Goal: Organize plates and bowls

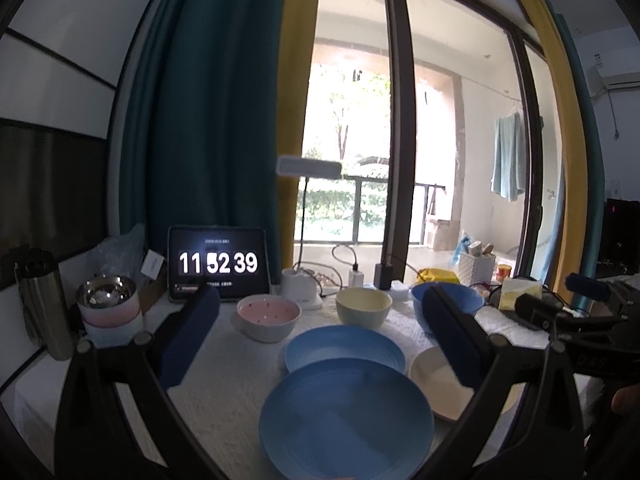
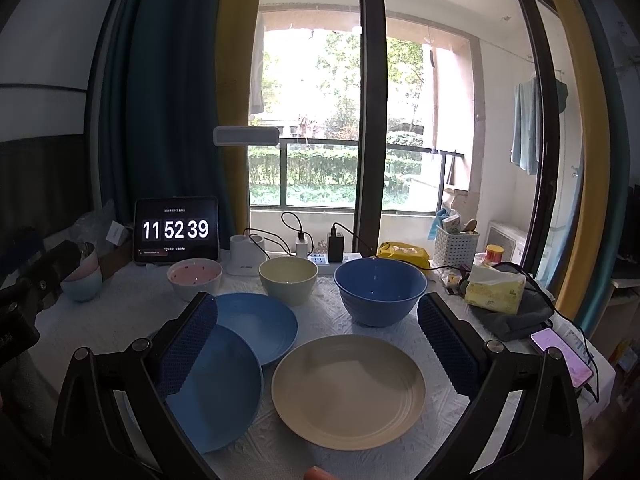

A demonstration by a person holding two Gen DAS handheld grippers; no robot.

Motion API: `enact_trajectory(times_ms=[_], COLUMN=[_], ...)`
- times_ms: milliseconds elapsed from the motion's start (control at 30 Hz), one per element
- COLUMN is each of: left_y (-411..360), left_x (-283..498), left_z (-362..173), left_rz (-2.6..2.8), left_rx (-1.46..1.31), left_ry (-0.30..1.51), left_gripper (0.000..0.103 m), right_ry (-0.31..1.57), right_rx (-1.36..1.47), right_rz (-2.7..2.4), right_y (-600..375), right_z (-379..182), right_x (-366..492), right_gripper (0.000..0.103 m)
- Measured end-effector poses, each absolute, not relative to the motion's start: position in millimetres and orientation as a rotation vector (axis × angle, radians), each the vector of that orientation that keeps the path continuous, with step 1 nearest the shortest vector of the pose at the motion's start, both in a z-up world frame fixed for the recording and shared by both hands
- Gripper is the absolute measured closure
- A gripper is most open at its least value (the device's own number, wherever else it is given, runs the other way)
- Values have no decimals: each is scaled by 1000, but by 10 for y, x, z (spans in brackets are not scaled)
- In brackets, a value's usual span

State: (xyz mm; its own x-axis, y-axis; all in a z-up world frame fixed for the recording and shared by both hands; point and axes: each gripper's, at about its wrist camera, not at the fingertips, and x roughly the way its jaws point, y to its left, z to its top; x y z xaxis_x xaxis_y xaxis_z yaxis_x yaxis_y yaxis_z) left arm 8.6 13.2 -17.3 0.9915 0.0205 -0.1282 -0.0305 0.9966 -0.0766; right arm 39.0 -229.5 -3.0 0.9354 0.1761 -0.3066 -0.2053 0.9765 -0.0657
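Observation:
On the white table cloth (image 2: 328, 308) lie two blue plates, the near one (image 1: 346, 420) (image 2: 218, 388) overlapping the far one (image 1: 344, 350) (image 2: 256, 322), and a cream plate (image 2: 348, 390) (image 1: 436, 380) to their right. Behind them stand a pink bowl (image 1: 268, 316) (image 2: 195, 276), a pale yellow bowl (image 1: 363, 306) (image 2: 288, 278) and a big blue bowl (image 2: 380, 290) (image 1: 450, 300). My left gripper (image 1: 320, 316) hovers open above the blue plates. My right gripper (image 2: 318, 320) hangs open over the cream plate. Neither holds anything.
A tablet clock (image 2: 176, 230) stands at the back left, beside stacked pastel cups (image 1: 108, 308) and a steel flask (image 1: 44, 304). Chargers and a desk lamp base (image 2: 246, 254) line the back. A tissue pack (image 2: 496, 288) and phone (image 2: 562, 354) sit at the right edge.

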Motion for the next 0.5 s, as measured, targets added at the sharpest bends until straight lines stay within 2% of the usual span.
enact_trajectory(times_ms=[100,500], left_y=[127,222], left_x=[143,418], left_z=[-252,-609], left_rz=[27,40], left_rx=[-76,-96], left_ry=[160,288], left_gripper=[1,2], right_ry=[322,423], right_rx=[-101,-135], right_rz=[194,239], right_y=[-2279,-2081], right_z=[-85,-347], right_x=[433,660], right_gripper=[2,30])
